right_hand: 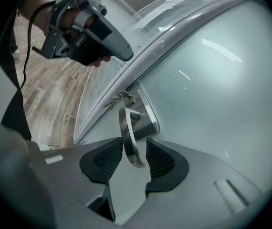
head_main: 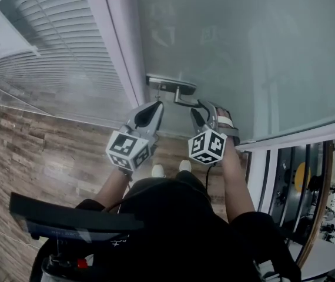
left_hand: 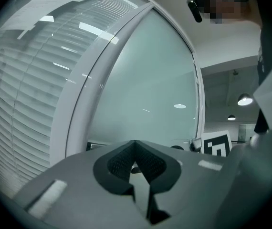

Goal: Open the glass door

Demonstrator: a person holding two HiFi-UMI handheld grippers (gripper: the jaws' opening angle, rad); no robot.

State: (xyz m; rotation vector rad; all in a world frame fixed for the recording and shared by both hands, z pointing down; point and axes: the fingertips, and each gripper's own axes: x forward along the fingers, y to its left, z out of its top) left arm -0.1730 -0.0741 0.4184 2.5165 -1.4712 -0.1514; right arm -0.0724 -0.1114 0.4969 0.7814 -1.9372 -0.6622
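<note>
Straddling the door handle (right_hand: 126, 128), right tool (right_hand: 134, 143) stands open; left tool (left_hand: 135, 147) closed beside the blinds (left_hand: 16, 104).

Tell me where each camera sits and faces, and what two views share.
Head view: on the head, steeply down at door and handle; arms, left gripper and right gripper show.
Left gripper view: on that gripper, facing the door along its shut jaws.
Right gripper view: on that gripper, facing the handle between its open jaws; left gripper shows.
Shared: head and right gripper views show the handle.
</note>
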